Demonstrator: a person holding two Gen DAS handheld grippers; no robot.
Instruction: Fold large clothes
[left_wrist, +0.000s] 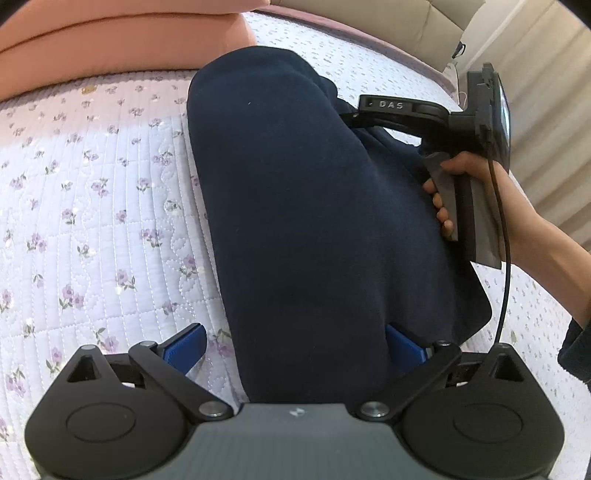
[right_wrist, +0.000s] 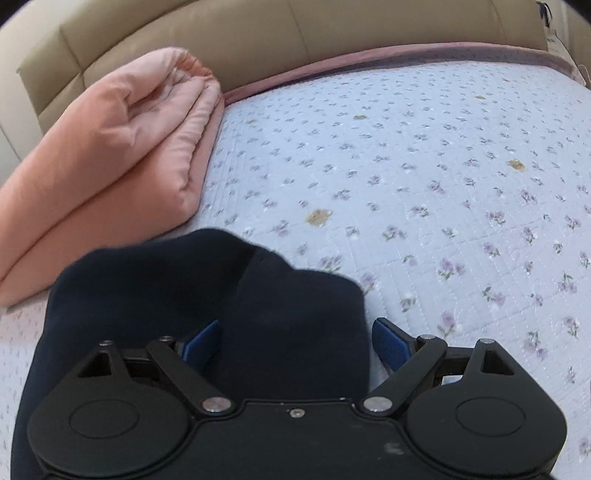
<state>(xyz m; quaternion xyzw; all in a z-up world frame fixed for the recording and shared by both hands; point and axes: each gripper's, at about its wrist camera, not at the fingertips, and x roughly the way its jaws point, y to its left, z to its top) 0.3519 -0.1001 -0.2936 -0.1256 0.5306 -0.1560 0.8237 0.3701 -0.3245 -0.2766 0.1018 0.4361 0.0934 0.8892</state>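
Navy fleece, thick and matte, makes up the garment (left_wrist: 317, 206), which lies as a long folded band on the floral quilt (left_wrist: 92, 206) and runs straight out ahead of the left gripper (left_wrist: 295, 347), its near end lying between that gripper's blue pads (left_wrist: 186, 345). Those jaws stand spread wide, one pad on the quilt to the left of the cloth and the other half hidden at its right edge, so nothing is pinched. In the right wrist view the right gripper (right_wrist: 295, 341) is likewise released, its jaws apart with a rumpled lobe of the same garment bunched between and ahead of them; the left pad presses into a fold, the right pad sits just clear over the quilt. A hand (left_wrist: 465, 192) holds that gripper's handle at the band's far right edge. The fabric looks soft, heavy for cloth, and not slippery; it should drape and sag rather than hold a crease, and layers may slide apart if only the top one is caught. The safest holds seem the doubled edges and corners, pinching all layers together. A folded pink duvet (right_wrist: 110, 155) lies beyond, to the left.
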